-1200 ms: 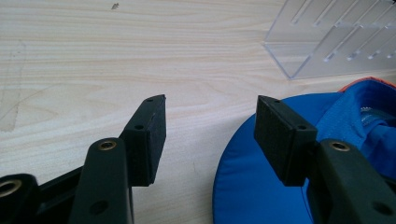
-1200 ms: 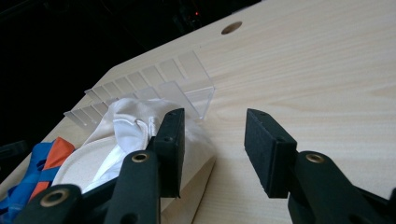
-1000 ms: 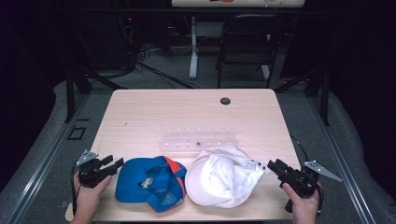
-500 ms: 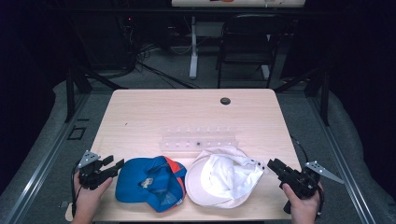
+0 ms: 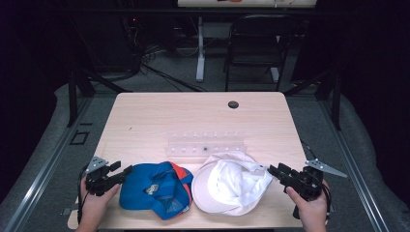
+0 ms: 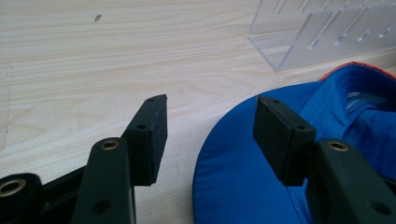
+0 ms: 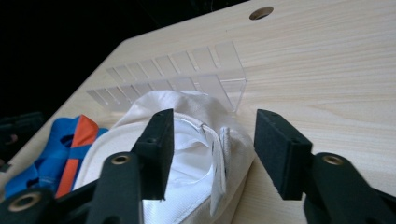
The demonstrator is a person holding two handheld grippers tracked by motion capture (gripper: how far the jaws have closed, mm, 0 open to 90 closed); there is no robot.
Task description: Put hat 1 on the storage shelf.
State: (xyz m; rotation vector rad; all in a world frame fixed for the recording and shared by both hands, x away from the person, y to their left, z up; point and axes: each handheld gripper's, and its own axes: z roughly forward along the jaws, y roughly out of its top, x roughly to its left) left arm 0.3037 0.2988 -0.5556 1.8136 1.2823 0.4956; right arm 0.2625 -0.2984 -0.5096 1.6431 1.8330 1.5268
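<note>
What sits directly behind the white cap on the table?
A clear acrylic rack stands just behind the white cap, on the table. The cap's raised back hides the rack's near lower edge.

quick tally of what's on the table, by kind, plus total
Caps: 2, the blue cap and the white cap
Clear acrylic racks: 1, the slotted rack
Total: 3
</note>
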